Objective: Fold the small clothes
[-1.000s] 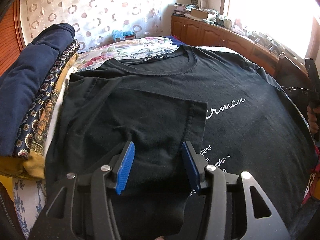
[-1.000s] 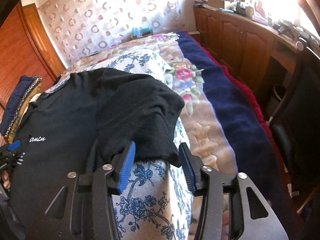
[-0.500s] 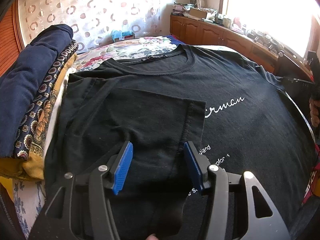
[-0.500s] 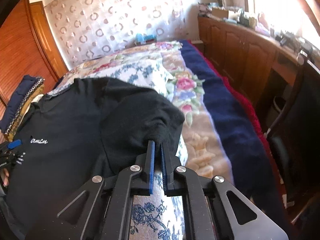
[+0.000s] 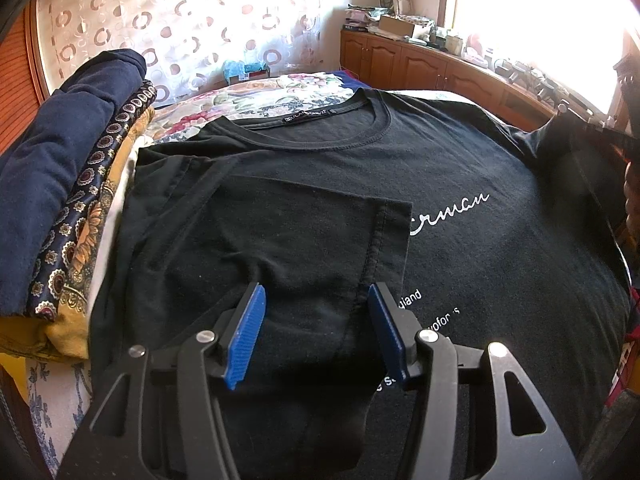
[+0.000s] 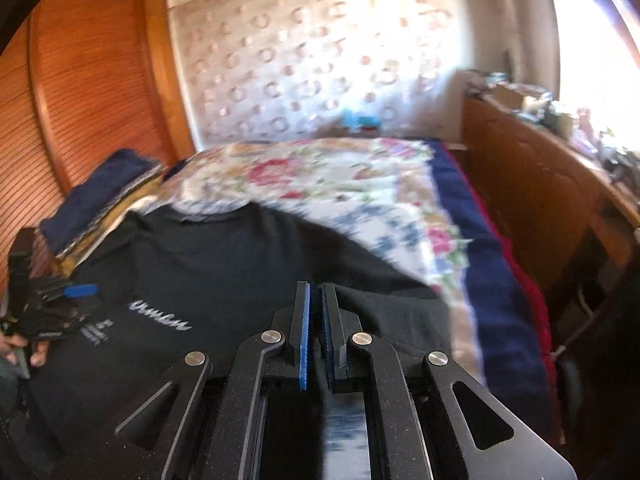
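A black T-shirt (image 5: 460, 168) with white lettering lies face up on the bed; its left sleeve (image 5: 288, 232) is folded in over the chest. My left gripper (image 5: 316, 320) is open and empty just above that folded sleeve. My right gripper (image 6: 315, 332) is shut on the shirt's right sleeve (image 6: 392, 304) and holds it lifted off the bedspread; the view is blurred. The lifted sleeve also shows at the right edge of the left wrist view (image 5: 576, 140). The left gripper shows at the far left of the right wrist view (image 6: 52, 308).
A stack of folded clothes (image 5: 60, 184), navy on top, stands at the shirt's left. The floral bedspread (image 6: 360, 184) stretches beyond the collar. Wooden cabinets (image 6: 540, 200) with clutter run along the right, a wooden wardrobe (image 6: 80, 100) on the left.
My right gripper closed on the right sleeve and has lifted it up and inward over the shirt. My left gripper stayed open and drew back slightly.
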Tool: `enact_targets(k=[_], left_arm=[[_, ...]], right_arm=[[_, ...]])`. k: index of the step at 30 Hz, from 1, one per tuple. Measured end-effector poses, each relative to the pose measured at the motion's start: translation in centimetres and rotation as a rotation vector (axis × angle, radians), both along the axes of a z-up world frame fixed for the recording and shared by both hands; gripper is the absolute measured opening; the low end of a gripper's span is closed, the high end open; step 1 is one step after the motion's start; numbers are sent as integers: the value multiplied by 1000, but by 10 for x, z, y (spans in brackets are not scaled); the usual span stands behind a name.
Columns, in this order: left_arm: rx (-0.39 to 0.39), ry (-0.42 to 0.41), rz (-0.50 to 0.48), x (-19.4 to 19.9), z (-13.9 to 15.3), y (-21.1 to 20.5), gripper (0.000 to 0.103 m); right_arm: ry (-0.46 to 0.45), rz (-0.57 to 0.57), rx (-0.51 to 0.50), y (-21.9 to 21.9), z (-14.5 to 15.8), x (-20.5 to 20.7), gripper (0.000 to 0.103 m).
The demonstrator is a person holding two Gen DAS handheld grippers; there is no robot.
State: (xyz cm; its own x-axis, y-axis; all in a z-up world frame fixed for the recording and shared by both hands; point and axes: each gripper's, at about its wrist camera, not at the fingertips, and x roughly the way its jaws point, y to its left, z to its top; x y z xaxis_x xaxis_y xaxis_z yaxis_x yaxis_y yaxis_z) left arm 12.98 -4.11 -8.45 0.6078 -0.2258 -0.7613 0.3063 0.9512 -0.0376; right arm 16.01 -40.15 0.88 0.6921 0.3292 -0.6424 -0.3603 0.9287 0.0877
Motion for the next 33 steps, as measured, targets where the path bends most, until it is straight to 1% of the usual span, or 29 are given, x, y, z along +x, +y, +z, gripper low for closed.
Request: enact_targets(k=[3,5,7,8,9,11,12,13,15,16,19,23,27,30,32,33], left_arm=[[0,0,0,0,0,0,53],[4,-1,-2,0,1,0,53],[-12,0,2,0,4,0,53],[-35,-5,1,1,9,0,53],[-48,-11,-2,1,13,0,53],[-62,-34,-15,2,22,-4,53],[-68,-50,-25,2,28,-8,53],[-74,-59,-35,3,31,-11,53],[-87,-75,-56,6,36,-19,53],[-91,-76,-64,7,37,-22,53],[-93,-78,-90,13,39,-36,54],[-105,-77,-118,15,39,-50,54],[-98,-72,-136,14,38,-60,53],[-98,-68,-138,14,37,-63,54],[-102,-63,-137,14,35,-64,54],[-102,-62,-136,14,35,-64,54]], right_arm=[[61,44,-10,20,-23,0,3],[94,49,-12,23,-35,0,3],[125,47,-15,24,-46,0,4],[130,38,-18,23,-48,-2,4],[131,30,-21,23,-48,-4,6],[124,8,-40,18,-46,-9,23],[114,-5,-41,13,-42,-12,41],[103,-22,-25,6,-38,-15,45],[97,-56,7,-9,-29,-16,45],[90,-75,7,-14,-26,-16,45],[76,-135,-1,-34,-20,-15,46],[85,-217,-32,-57,-24,-8,46],[142,-259,-49,-73,-40,5,46],[211,-273,-41,-81,-57,16,46],[240,-282,-39,-84,-65,22,46],[240,-279,-18,-86,-65,23,46]])
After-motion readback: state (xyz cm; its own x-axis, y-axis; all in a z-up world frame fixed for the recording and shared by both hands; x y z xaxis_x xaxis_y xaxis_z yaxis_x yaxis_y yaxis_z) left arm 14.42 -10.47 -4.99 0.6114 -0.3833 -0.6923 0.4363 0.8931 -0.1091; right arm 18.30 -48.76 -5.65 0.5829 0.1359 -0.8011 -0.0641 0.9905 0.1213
